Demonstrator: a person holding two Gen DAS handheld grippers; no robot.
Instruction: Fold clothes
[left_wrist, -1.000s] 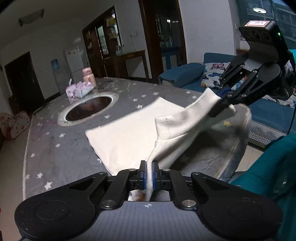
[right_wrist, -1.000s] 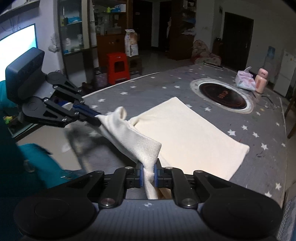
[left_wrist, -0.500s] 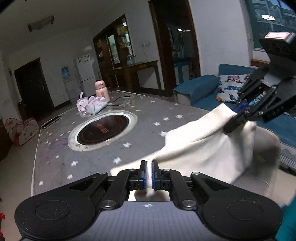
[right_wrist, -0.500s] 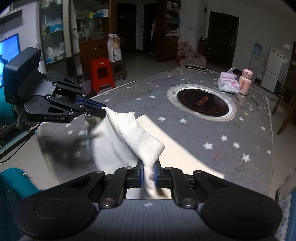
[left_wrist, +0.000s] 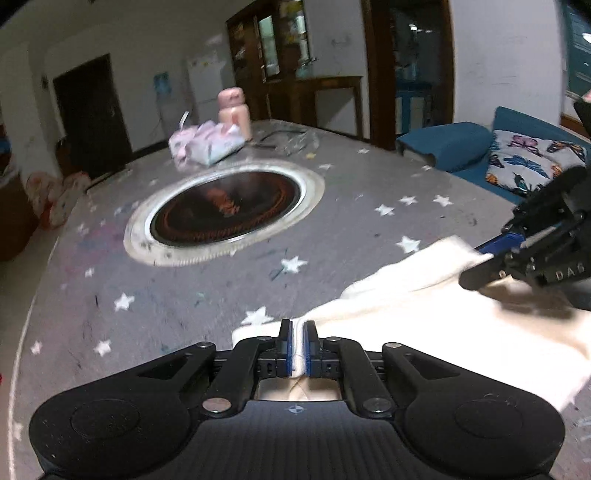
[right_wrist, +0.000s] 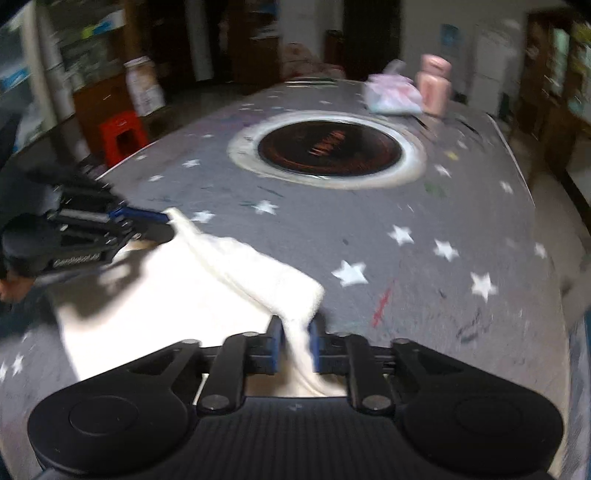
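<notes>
A cream-white cloth (left_wrist: 436, 314) lies folded over on the grey star-patterned table (left_wrist: 184, 295). My left gripper (left_wrist: 298, 345) is shut on one corner of the cloth, low over the table. My right gripper (right_wrist: 294, 341) has its jaws slightly apart with the other corner of the cloth (right_wrist: 207, 284) between them. Each gripper shows in the other's view: the right one (left_wrist: 484, 258) at the cloth's far corner, the left one (right_wrist: 162, 221) at its left corner. The folded edge runs between them.
A round inset burner (left_wrist: 225, 214) with a metal rim sits in the table's middle. A pink bottle (left_wrist: 233, 112) and a pastel bag (left_wrist: 205, 144) stand at the far side. A blue sofa (left_wrist: 480, 147) is right; a red stool (right_wrist: 123, 136) is left.
Both grippers carried the lifted cloth edge forward and down across the table, folding the cloth over itself. The right gripper's jaws have parted slightly.
</notes>
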